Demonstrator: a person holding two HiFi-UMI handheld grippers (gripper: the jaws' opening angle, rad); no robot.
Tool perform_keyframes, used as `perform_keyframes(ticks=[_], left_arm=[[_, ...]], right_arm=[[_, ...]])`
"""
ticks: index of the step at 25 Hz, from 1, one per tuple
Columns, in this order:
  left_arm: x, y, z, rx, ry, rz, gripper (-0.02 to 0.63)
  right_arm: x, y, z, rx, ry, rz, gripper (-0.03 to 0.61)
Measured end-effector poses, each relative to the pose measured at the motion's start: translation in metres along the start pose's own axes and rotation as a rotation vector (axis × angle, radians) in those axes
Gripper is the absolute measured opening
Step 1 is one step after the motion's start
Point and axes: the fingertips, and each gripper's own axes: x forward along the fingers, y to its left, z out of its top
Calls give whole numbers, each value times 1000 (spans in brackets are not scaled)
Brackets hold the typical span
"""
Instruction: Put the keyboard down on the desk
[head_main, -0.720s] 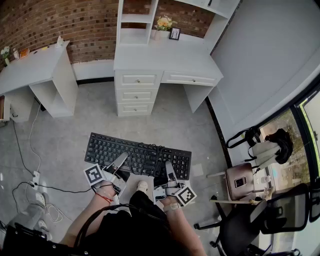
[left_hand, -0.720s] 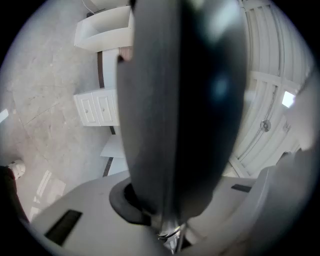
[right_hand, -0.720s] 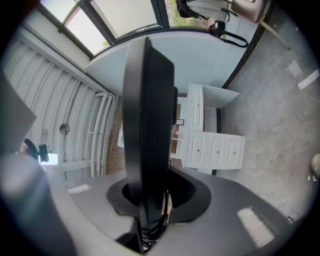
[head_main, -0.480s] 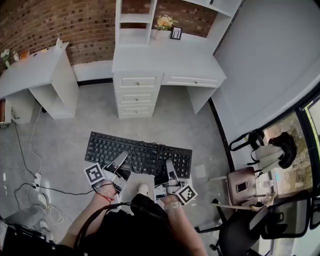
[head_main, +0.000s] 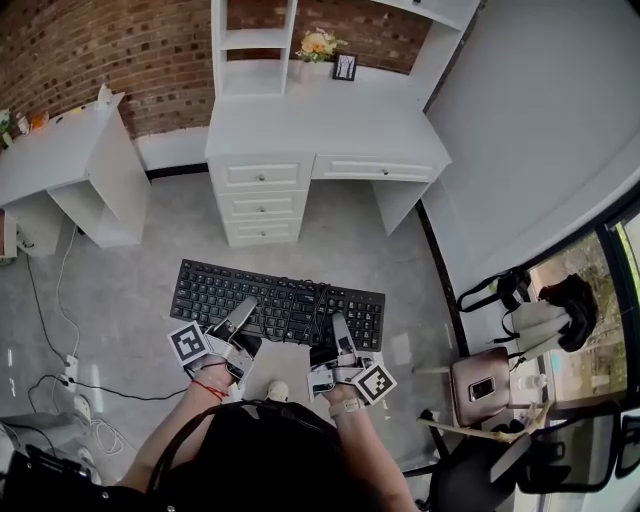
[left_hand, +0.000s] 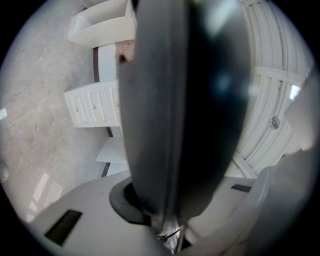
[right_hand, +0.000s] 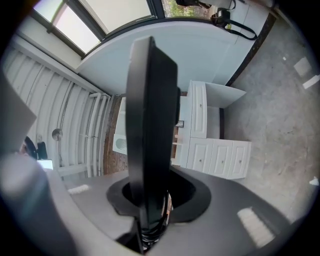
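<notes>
Black keyboard (head_main: 280, 298), one, gripped by two: left hand-held gripper (head_main: 243, 309), right hand-held gripper (head_main: 338, 328).

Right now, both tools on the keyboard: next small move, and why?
Probably step forward, carrying the keyboard level toward the white desk. The left tool and right tool clamp its near edge, it hangs over the floor, and the desk top lies ahead.
</notes>
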Motion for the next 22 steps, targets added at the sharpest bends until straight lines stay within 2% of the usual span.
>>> perform_keyframes(ticks=[12,22], left_arm=[[35,6,15,-4,-22,4,66],[69,16,34,-9,-20,3,66]], right_arm=[[34,-15,18,47,2,-17,81],[69,-27,35,30,1,-17,81]])
